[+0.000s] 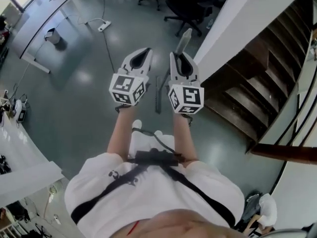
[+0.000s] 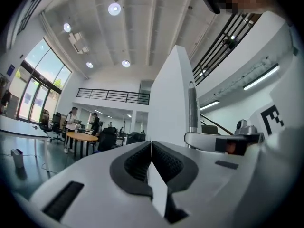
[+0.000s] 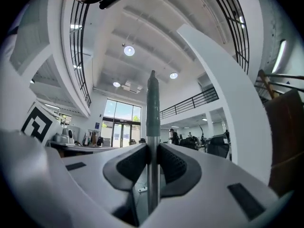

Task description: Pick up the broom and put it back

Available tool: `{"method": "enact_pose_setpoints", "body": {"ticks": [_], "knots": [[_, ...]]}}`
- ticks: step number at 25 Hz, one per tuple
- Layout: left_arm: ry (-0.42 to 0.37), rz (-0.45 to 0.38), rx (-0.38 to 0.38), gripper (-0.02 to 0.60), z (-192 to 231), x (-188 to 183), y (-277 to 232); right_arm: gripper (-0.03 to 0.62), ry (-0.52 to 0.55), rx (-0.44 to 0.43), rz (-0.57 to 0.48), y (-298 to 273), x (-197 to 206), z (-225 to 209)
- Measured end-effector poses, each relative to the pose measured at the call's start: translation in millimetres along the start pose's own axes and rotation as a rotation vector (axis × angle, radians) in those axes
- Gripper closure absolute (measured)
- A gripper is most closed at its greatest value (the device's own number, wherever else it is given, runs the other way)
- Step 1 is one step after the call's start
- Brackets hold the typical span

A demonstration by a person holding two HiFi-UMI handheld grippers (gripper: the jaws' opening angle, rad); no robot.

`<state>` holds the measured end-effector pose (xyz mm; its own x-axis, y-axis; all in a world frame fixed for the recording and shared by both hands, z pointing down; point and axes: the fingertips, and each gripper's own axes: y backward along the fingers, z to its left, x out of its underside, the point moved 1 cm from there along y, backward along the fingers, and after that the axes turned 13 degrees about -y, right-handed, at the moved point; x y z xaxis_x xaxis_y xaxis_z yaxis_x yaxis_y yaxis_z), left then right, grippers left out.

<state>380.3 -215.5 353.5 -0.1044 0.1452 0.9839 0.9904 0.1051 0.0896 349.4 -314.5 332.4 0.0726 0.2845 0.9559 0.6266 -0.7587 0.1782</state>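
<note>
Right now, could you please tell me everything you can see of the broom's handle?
The broom's handle is a slim pole: a shiny metal shaft topped by a dull grey-green sleeve with a rounded tip. It stands upright between the ribbed pads of the right gripper, which clamp the metal below the sleeve. In the head view its tip pokes out beyond that gripper. The left gripper, shut and empty, does not touch it. No brush head can be made out.
</note>
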Motion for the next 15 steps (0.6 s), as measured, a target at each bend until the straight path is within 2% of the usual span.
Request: {"method": "enact_pose_setpoints", "body": {"ticks": [4, 9, 12, 15], "knots": [[0.003, 0.034, -0.123, 0.569, 31, 14, 32, 0.5, -0.031, -0.107, 0.038, -20, 23, 28], [0.01, 0.025, -0.242, 0.569, 88, 28, 65, 0.5, -0.041, -0.213, 0.074, -55, 54, 75], [0.021, 0.005, -0.278, 0.569, 132, 34, 76, 0.5, -0.035, -0.253, 0.099, -86, 73, 106], [0.016, -0.006, -0.294, 0.569, 168, 42, 64, 0.5, -0.028, -0.272, 0.103, -126, 85, 115]]}}
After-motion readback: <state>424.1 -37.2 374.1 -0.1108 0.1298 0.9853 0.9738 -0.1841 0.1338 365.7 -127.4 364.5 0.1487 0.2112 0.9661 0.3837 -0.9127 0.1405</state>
